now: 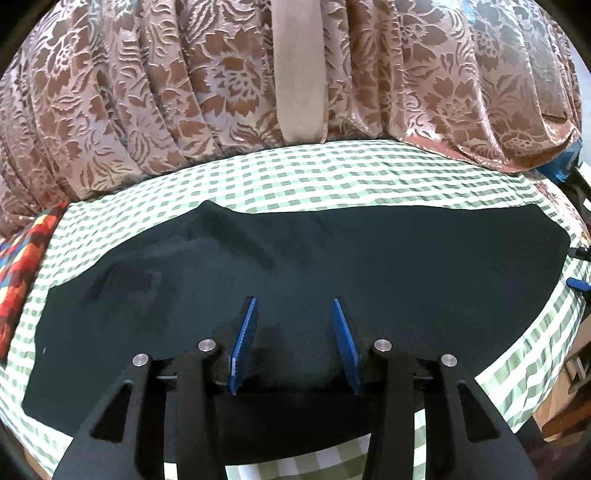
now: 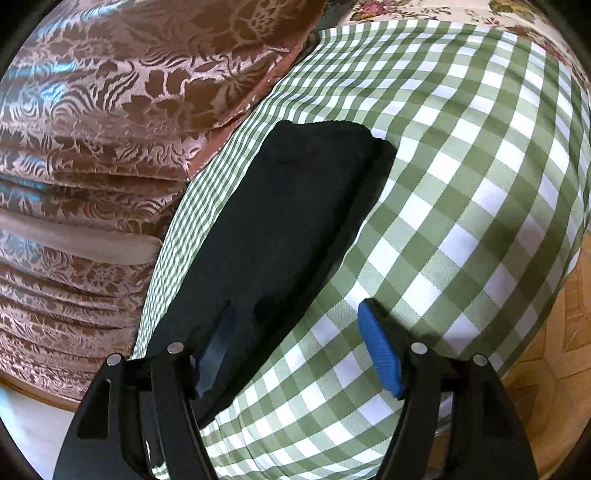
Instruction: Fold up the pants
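Note:
Dark pants (image 1: 295,266) lie flat, folded lengthwise, across a green-and-white checked cloth (image 1: 332,173). My left gripper (image 1: 295,306) is open, its blue fingers (image 1: 245,332) hovering just above the near edge of the pants, holding nothing. In the right wrist view the pants (image 2: 280,221) run away from me as a long dark strip. My right gripper (image 2: 299,314) is open wide at one end of the pants: its left finger (image 2: 218,343) is over the dark fabric, its right finger (image 2: 380,350) over the checked cloth (image 2: 461,221). It also shows at the far right of the left wrist view (image 1: 578,283).
A brown floral curtain (image 1: 147,92) hangs behind the table, also at left in the right wrist view (image 2: 110,129). A red patterned cloth (image 1: 22,266) lies at the left edge. Wooden floor (image 2: 554,350) shows beyond the table's right edge. A floral cloth (image 2: 424,7) lies at the far end.

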`<state>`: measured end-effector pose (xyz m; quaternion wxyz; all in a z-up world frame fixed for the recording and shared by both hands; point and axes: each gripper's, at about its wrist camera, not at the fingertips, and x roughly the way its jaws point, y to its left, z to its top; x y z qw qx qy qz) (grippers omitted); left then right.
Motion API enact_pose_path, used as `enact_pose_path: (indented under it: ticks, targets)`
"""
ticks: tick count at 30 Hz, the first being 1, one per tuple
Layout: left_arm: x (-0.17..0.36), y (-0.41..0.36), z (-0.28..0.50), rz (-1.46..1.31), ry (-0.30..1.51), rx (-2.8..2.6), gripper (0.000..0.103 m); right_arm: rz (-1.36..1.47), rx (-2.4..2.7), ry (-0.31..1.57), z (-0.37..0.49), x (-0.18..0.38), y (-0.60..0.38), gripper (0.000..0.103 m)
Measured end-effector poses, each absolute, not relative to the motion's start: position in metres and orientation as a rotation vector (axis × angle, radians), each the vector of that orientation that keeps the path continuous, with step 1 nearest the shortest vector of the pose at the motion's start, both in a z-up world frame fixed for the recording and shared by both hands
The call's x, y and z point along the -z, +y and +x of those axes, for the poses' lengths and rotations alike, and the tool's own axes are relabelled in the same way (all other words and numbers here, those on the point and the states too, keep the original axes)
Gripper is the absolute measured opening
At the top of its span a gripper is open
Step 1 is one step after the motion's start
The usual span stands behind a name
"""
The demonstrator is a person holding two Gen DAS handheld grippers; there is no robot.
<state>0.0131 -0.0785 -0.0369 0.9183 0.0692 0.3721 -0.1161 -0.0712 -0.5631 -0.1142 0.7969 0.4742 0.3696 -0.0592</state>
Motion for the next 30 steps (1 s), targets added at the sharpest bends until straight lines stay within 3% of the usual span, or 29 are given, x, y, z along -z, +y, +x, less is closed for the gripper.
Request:
enact_pose_path:
  ticks: [18, 19, 20, 22, 30]
  targets:
    - [0.042, -0.079, 0.014, 0.11, 0.772, 0.286, 0.041, 1.047, 0.184, 0.741, -0.036, 0.113, -0.564, 0.072]
    - [0.041, -0.076, 0.016, 0.079, 0.78, 0.295, 0.042, 1.048, 0.185, 0.737, -0.034, 0.113, -0.564, 0.072]
    - [0.041, -0.073, 0.017, 0.046, 0.785, 0.3, 0.049, 1.046, 0.188, 0.734, -0.032, 0.114, -0.565, 0.072]
    - [0.039, -0.068, 0.018, 0.013, 0.78, 0.298, 0.05, 1.035, 0.194, 0.733, -0.029, 0.114, -0.565, 0.072]
    - [0.039, -0.053, 0.017, 0.006, 0.774, 0.224, 0.05, 1.019, 0.214, 0.728, -0.014, 0.119, -0.572, 0.066]
